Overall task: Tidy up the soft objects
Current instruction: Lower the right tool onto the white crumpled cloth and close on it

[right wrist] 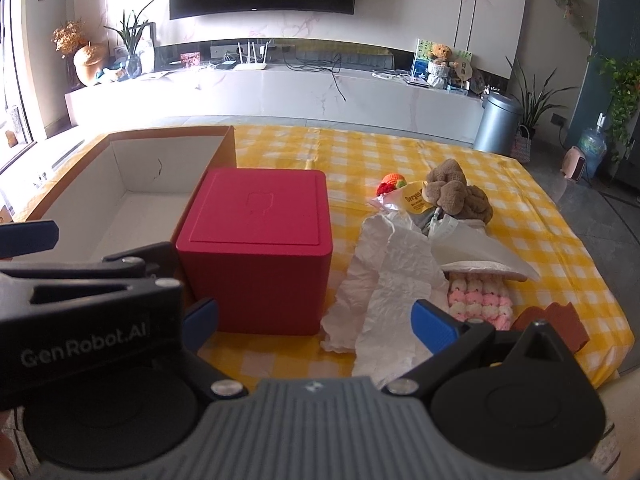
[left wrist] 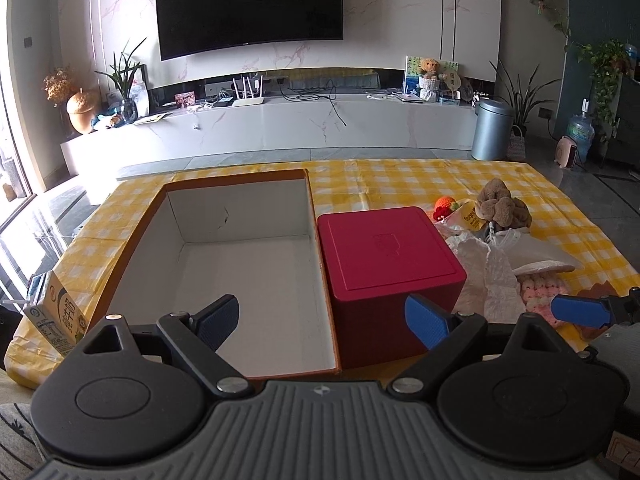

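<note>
An open cardboard box (left wrist: 240,264) with a white inside lies on the yellow checked cloth; it also shows at the left in the right wrist view (right wrist: 132,204). A closed red box (left wrist: 390,256) (right wrist: 260,236) stands beside it. Right of that lies a pile: brown plush toy (left wrist: 502,206) (right wrist: 456,192), orange crochet piece (left wrist: 446,204) (right wrist: 392,182), crumpled white plastic (left wrist: 492,276) (right wrist: 384,284), pink-white knitted piece (left wrist: 538,294) (right wrist: 480,300). My left gripper (left wrist: 324,324) is open, over the cardboard box's near end. My right gripper (right wrist: 318,320) is open, before the red box and plastic.
A milk carton (left wrist: 56,316) stands at the cloth's left edge. A brown flat piece (right wrist: 556,320) lies near the right front. Beyond the table are a TV cabinet (left wrist: 280,128), a grey bin (left wrist: 490,128) and plants. My left gripper's body (right wrist: 80,312) sits close at the left of the right wrist view.
</note>
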Motion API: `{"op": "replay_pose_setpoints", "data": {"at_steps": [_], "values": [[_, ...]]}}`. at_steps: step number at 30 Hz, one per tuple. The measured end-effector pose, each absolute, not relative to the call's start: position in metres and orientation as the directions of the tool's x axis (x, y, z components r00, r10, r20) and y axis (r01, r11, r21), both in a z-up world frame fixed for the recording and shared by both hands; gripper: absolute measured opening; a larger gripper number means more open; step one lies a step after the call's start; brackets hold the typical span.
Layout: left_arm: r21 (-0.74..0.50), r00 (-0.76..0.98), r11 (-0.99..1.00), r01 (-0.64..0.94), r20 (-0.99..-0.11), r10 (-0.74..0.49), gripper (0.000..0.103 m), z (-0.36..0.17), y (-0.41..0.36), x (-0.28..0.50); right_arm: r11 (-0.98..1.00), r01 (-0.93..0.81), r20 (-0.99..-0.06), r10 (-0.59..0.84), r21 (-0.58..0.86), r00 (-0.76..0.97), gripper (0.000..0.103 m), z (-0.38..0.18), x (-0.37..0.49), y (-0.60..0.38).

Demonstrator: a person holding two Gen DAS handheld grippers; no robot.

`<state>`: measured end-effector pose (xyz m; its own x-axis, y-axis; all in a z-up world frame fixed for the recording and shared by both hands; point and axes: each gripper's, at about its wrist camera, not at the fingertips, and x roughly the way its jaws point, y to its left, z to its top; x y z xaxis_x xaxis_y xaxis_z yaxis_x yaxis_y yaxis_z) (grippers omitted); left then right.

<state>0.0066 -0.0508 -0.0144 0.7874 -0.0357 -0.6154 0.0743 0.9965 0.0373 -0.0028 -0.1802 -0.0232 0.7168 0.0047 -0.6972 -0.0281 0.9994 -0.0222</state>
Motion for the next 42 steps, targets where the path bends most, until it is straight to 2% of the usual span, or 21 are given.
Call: {"op": "replay_pose_setpoints", "data": {"at_steps": [5, 9, 15, 18, 22, 28, 30, 31, 32, 35, 38, 42], "values": [[0.073, 0.787, 0.989, 0.129, -0.614, -0.057, 0.103, -0.011, -0.069, 0.014, 0.998, -0.026, -0.717, -0.020, -0.053, 0.697, 0.101, -0.025, 0.003, -0.209], [0.112, 0.775, 0.978, 0.177, -0.629, -0.069, 0.103, -0.012, -0.079, 0.023, 0.987, -0.120, -0.777, -0.006, -0.105, 0.630, 0.101, -0.032, 0.015, -0.246], [0.116, 0.734, 0.957, 0.266, -0.668, -0.123, 0.103, -0.018, -0.086, 0.036, 0.981, -0.187, -0.867, 0.041, -0.060, 0.496, 0.101, -0.046, 0.046, -0.288], [0.100, 0.731, 0.962, 0.254, -0.671, -0.123, 0.103, -0.021, -0.082, 0.039, 0.970, -0.230, -0.903, 0.031, -0.076, 0.429, 0.101, -0.062, 0.059, -0.285], [0.096, 0.719, 0.965, 0.246, -0.686, -0.115, 0.103, -0.025, -0.073, 0.041, 0.897, -0.411, -0.922, 0.013, -0.160, 0.388, 0.101, -0.082, 0.060, -0.264], [0.072, 0.731, 0.979, 0.193, -0.676, -0.095, 0.103, -0.027, -0.056, 0.043, 0.678, -0.654, -0.898, -0.018, -0.334, 0.440, 0.100, -0.079, 0.038, -0.247], [0.060, 0.735, 0.980, 0.189, -0.671, -0.101, 0.103, -0.026, -0.052, 0.044, 0.617, -0.702, -0.901, -0.025, -0.355, 0.433, 0.089, -0.079, 0.037, -0.246], [0.051, 0.733, 0.979, 0.200, -0.671, -0.114, 0.103, -0.026, -0.051, 0.044, 0.594, -0.722, -0.907, -0.033, -0.355, 0.419, 0.077, -0.081, 0.037, -0.244], [0.037, 0.730, 0.975, 0.217, -0.670, -0.137, 0.103, -0.026, -0.049, 0.045, 0.560, -0.744, -0.912, -0.050, -0.364, 0.408, 0.071, -0.086, 0.038, -0.241], [0.032, 0.732, 0.973, 0.229, -0.664, -0.151, 0.103, -0.028, -0.047, 0.043, 0.425, -0.805, -0.901, -0.064, -0.413, 0.428, 0.071, -0.101, 0.035, -0.231], [0.080, 0.761, 0.966, 0.244, -0.634, -0.140, 0.103, -0.029, -0.049, 0.038, 0.278, -0.868, -0.906, -0.025, -0.412, 0.422, 0.071, -0.109, 0.028, -0.224], [0.118, 0.780, 0.964, 0.240, -0.614, -0.120, 0.103, -0.032, -0.049, 0.035, 0.257, -0.879, -0.913, -0.035, -0.402, 0.407, 0.072, -0.114, 0.040, -0.216]]}}
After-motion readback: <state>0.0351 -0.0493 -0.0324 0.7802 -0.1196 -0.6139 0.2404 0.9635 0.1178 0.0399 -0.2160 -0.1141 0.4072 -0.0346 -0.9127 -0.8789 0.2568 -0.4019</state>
